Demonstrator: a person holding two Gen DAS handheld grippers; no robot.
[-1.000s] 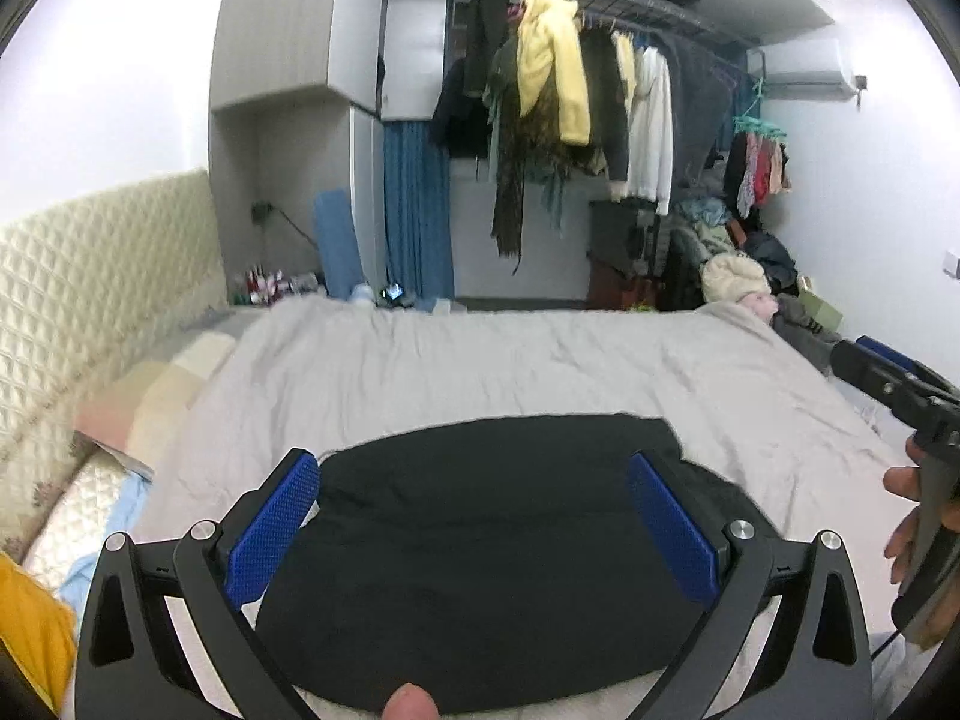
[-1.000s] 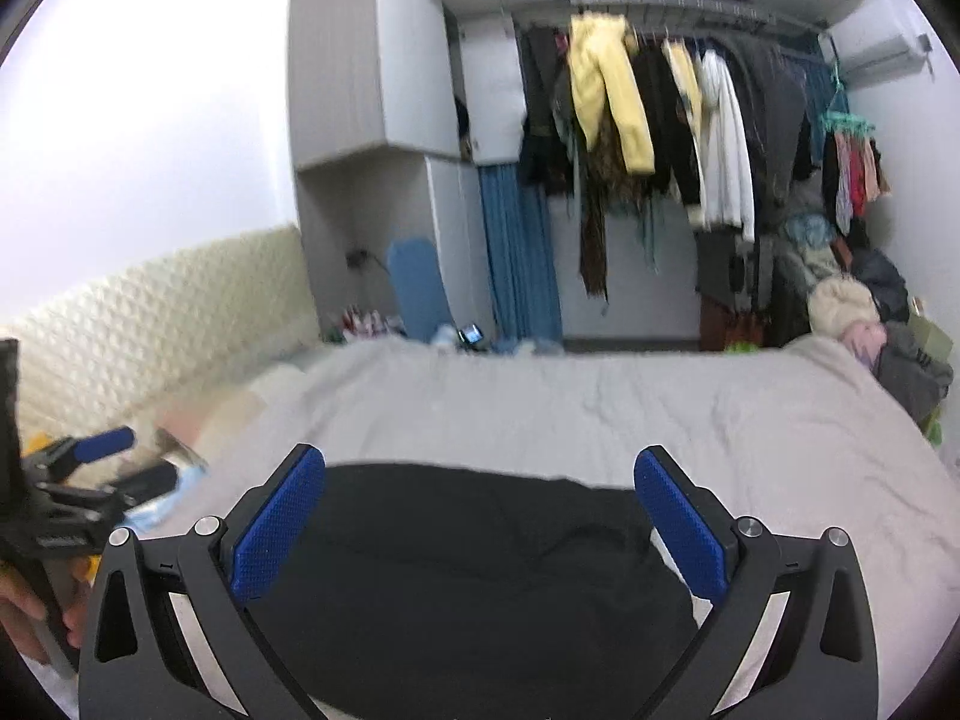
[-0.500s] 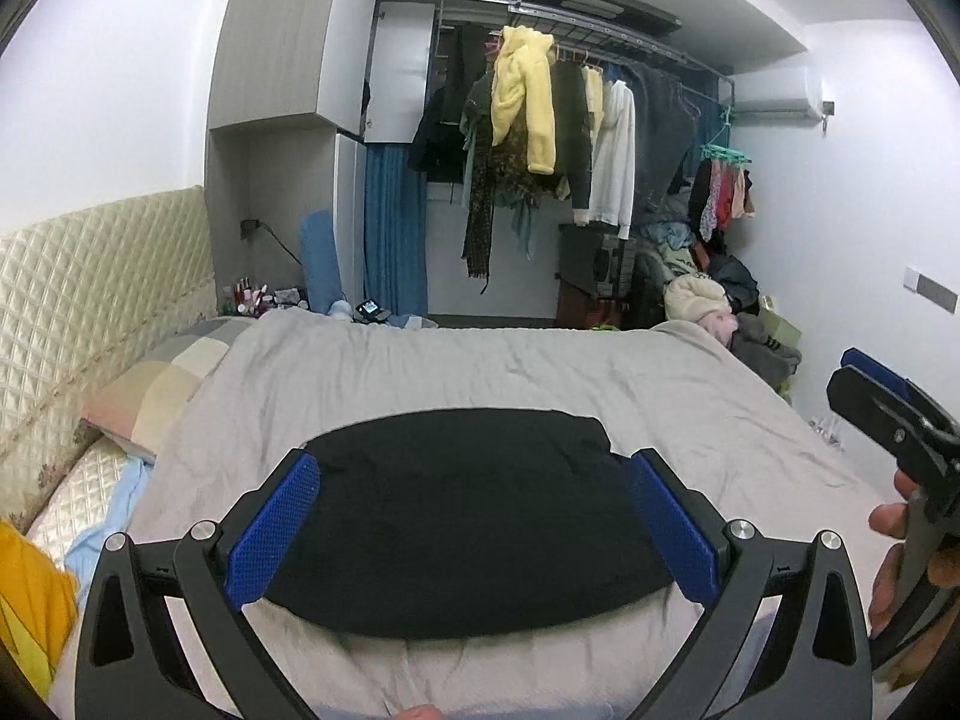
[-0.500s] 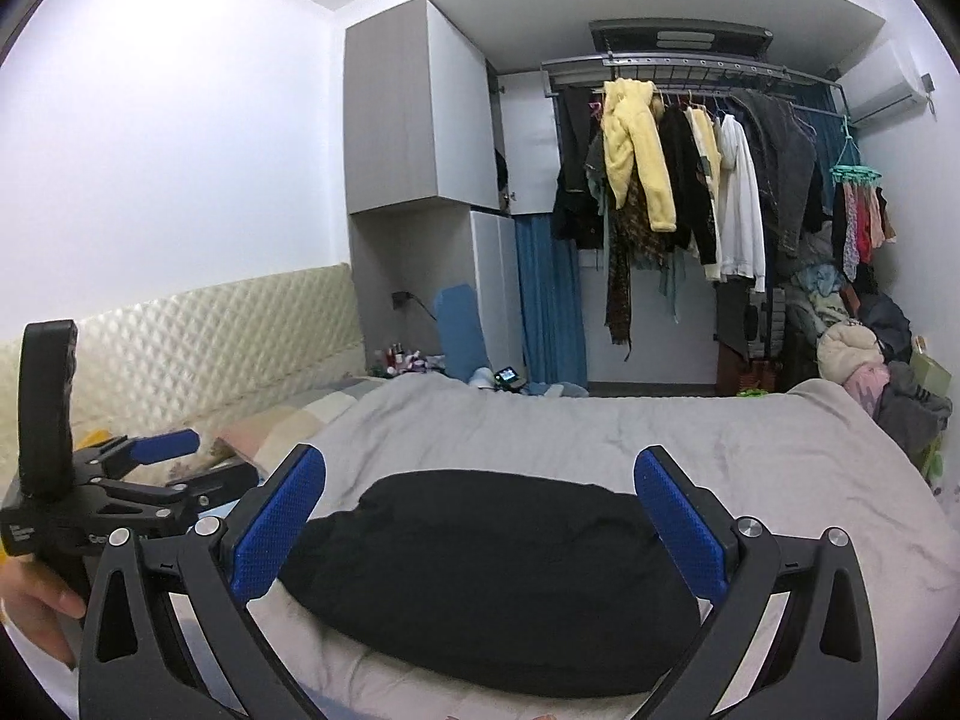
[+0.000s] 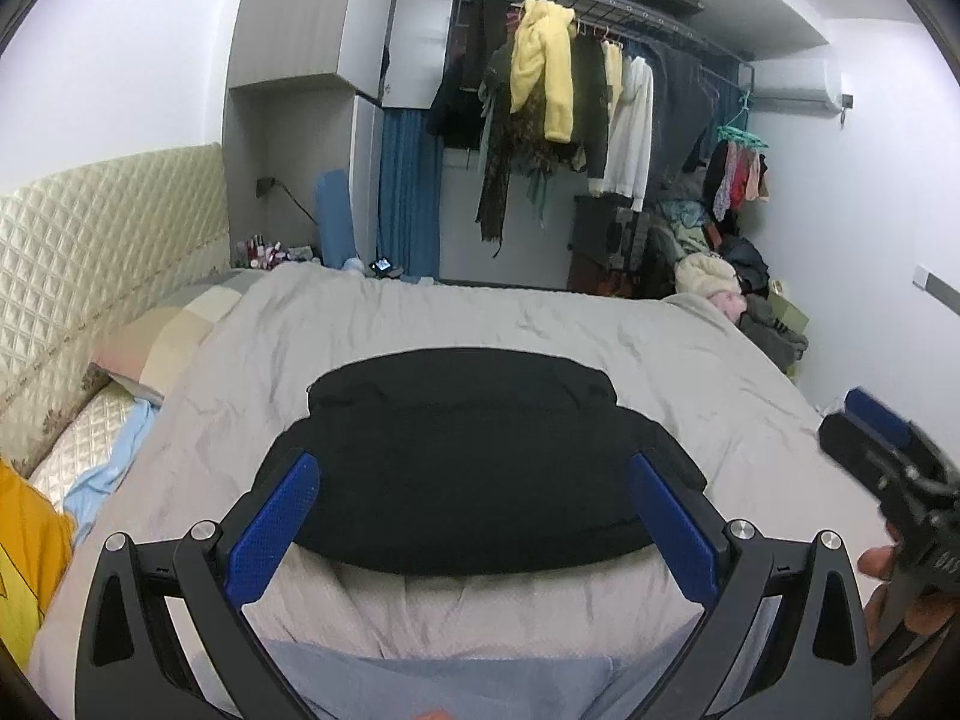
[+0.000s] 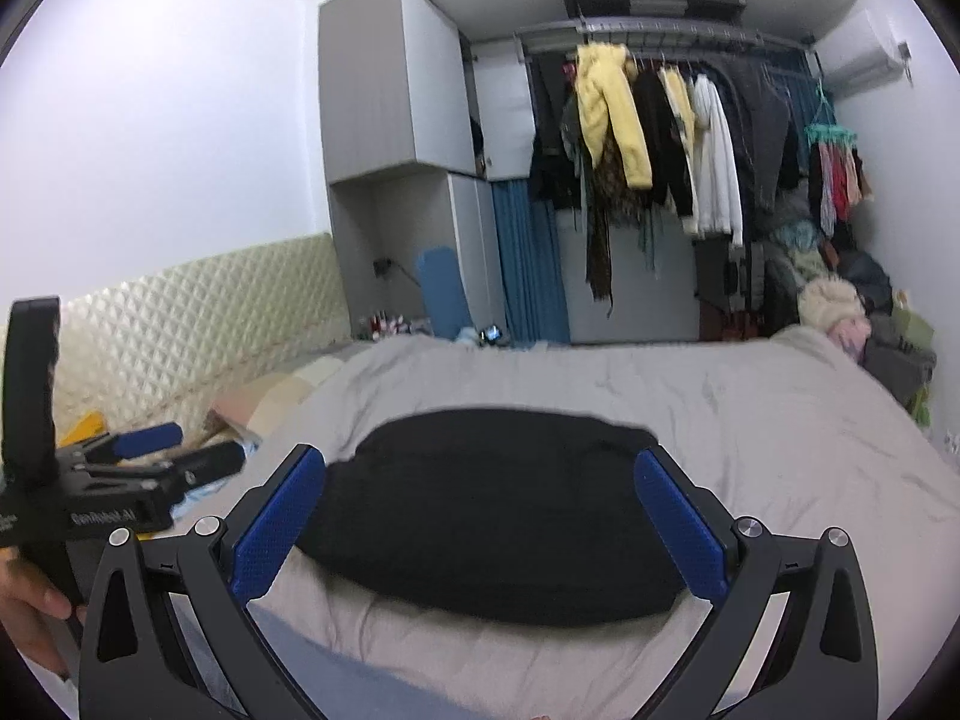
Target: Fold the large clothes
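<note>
A black garment [image 5: 480, 456] lies folded into a compact flat bundle on the grey bed cover [image 5: 540, 324], near the front edge. My left gripper [image 5: 474, 516] hangs open above and short of it, nothing between its blue pads. In the right wrist view the same black garment [image 6: 498, 510] sits ahead of my right gripper [image 6: 480, 522], which is also open and holding nothing. The right gripper [image 5: 888, 450] shows at the right edge of the left wrist view, held by a hand. The left gripper [image 6: 144, 450] shows at the left of the right wrist view.
A quilted cream headboard [image 5: 90, 258] and pillows [image 5: 168, 336] run along the left. A yellow cloth [image 5: 24, 558] lies at the far left. Beyond the bed a rail of hanging clothes [image 5: 570, 108] and a pile of clothes [image 5: 720, 288] stand. Light blue fabric [image 5: 450, 684] shows below the grippers.
Both grippers have pulled back and up from the black garment, which now lies farther ahead on the bed. Both stay open throughout.
</note>
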